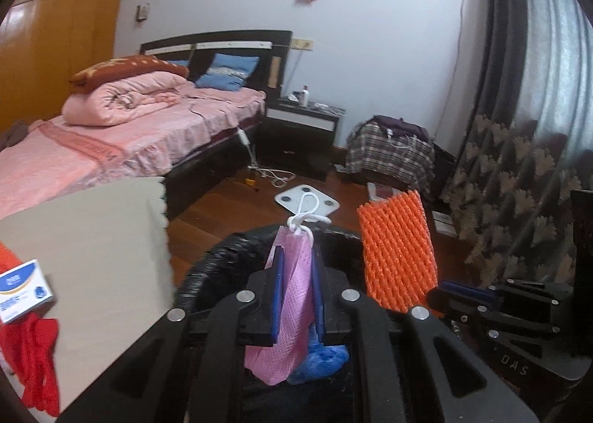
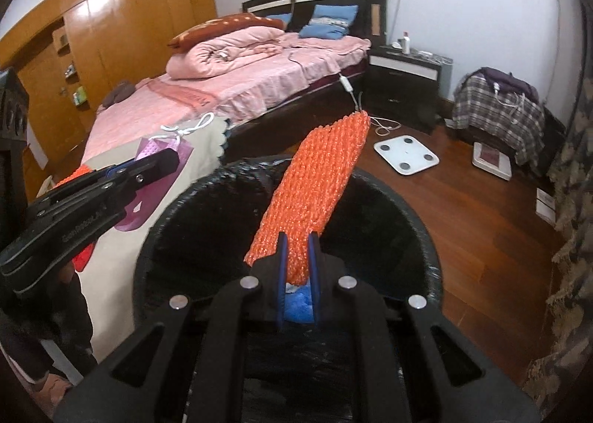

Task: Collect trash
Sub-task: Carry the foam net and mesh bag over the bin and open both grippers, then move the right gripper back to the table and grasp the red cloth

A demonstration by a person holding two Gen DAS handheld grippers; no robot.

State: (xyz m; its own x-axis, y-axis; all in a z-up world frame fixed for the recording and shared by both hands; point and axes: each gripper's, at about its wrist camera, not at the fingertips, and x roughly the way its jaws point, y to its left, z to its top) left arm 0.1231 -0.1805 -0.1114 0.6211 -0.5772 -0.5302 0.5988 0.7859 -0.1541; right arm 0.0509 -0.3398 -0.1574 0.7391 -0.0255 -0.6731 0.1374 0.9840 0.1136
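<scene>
My left gripper (image 1: 297, 271) is shut on a pink mesh bag (image 1: 287, 315) with a white cord loop, held over the black-lined trash bin (image 1: 207, 267). My right gripper (image 2: 297, 256) is shut on an orange foam net sleeve (image 2: 315, 182), held upright over the same bin (image 2: 426, 248). A blue crumpled item (image 2: 296, 306) lies inside the bin. In the left wrist view the orange sleeve (image 1: 396, 252) stands to the right of the pink bag, with the right gripper (image 1: 463, 291) below it. In the right wrist view the left gripper (image 2: 163, 159) and the pink bag (image 2: 148, 178) are at left.
A beige-covered table (image 1: 92, 237) at left holds a white and blue box (image 1: 22, 289) and red cloth (image 1: 33, 360). Beyond are a pink bed (image 2: 241, 82), a black nightstand (image 2: 404, 78), a white floor scale (image 2: 406, 154), a plaid-covered pile (image 2: 496, 111) and a curtain (image 1: 519, 200).
</scene>
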